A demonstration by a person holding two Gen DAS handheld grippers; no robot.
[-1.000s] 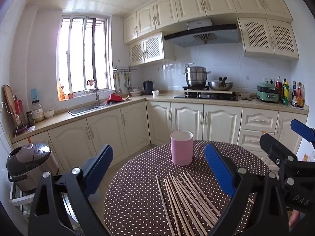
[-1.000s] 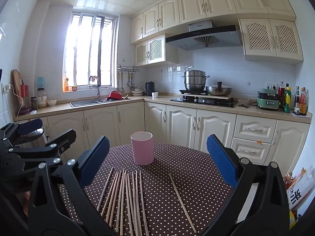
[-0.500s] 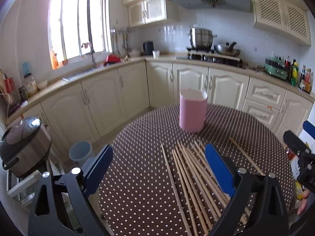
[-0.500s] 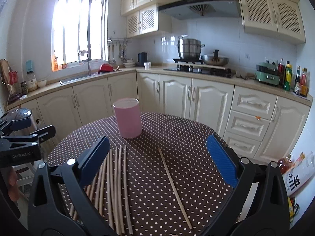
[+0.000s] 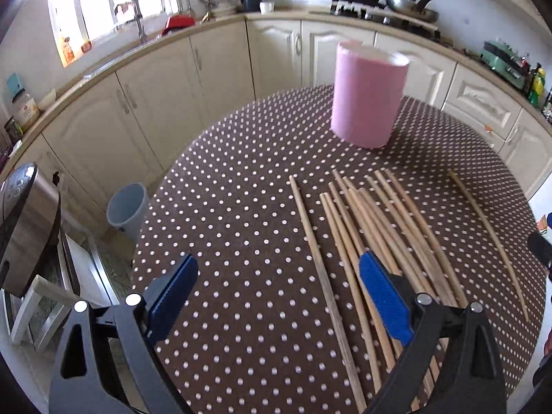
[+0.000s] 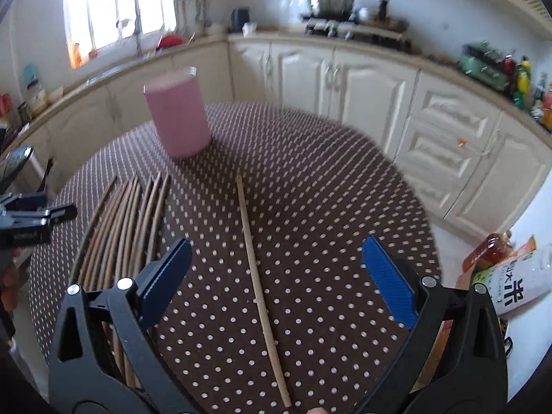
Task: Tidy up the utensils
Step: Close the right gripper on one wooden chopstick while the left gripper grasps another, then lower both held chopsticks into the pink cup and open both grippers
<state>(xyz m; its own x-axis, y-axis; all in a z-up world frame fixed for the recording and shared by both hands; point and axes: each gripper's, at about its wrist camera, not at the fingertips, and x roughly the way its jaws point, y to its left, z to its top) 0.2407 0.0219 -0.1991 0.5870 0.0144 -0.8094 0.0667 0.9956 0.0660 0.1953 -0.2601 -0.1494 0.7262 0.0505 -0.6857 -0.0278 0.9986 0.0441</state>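
Left gripper (image 5: 277, 296): lower centre of the left wrist view, blue-padded jaws spread wide, nothing between them; a single loose chopstick (image 5: 322, 276) lies on the cloth in the gap, untouched by either pad. Its right finger (image 5: 384, 296) overlaps the near ends of the chopstick bundle (image 5: 383, 227)

Right gripper (image 6: 276, 283): lower centre of the right wrist view, jaws likewise wide apart and empty; one lone chopstick (image 6: 257, 276) runs lengthwise through the gap, clear of both pads

Chopstick bundle: roughly a dozen wooden sticks side by side, centre-right in the left view, lower left in the right view (image 6: 120, 227). A further stray stick (image 5: 490, 241) lies apart at right of the left view

Pink cup (image 5: 367, 93): upright cylinder, upper centre of the left view, beyond the far ends of the sticks; upper left in the right view (image 6: 177, 112), blurred

Table (image 5: 224, 207): round, brown cloth with white dots

Surround: cream kitchen cabinets (image 6: 362, 86) across the top, grey waste bin (image 5: 126, 207) on the floor at left, rice cooker (image 5: 24, 220) at far left edge
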